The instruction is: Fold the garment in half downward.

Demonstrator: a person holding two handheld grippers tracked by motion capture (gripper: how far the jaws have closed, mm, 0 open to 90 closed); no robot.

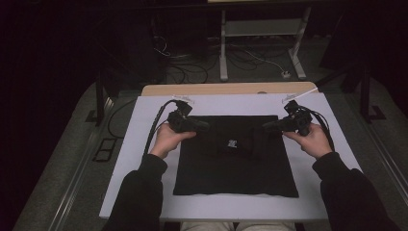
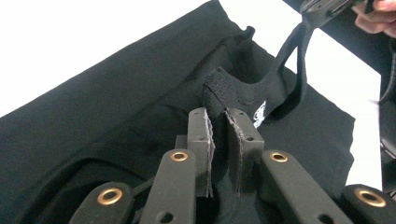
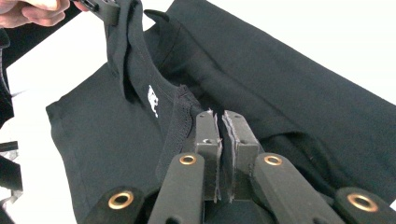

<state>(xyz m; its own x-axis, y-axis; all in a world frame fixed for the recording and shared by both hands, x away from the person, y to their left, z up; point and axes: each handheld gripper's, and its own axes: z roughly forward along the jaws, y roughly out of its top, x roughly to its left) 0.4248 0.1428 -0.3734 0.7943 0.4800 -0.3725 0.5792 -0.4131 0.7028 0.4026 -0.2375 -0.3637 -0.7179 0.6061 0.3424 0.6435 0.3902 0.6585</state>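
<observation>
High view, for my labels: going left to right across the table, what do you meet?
White table edge → left hand → left tool → black garment → right tool → right hand.

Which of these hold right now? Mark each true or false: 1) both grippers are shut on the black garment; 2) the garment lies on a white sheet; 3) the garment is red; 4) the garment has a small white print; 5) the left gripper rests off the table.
1) True: the left gripper and the right gripper each pinch a fold of the black garment.
2) True: the garment lies on the white sheet.
3) False: it is black.
4) True: a small white print shows near its middle.
5) False: the left gripper is over the garment, jaws closed on fabric.
</observation>
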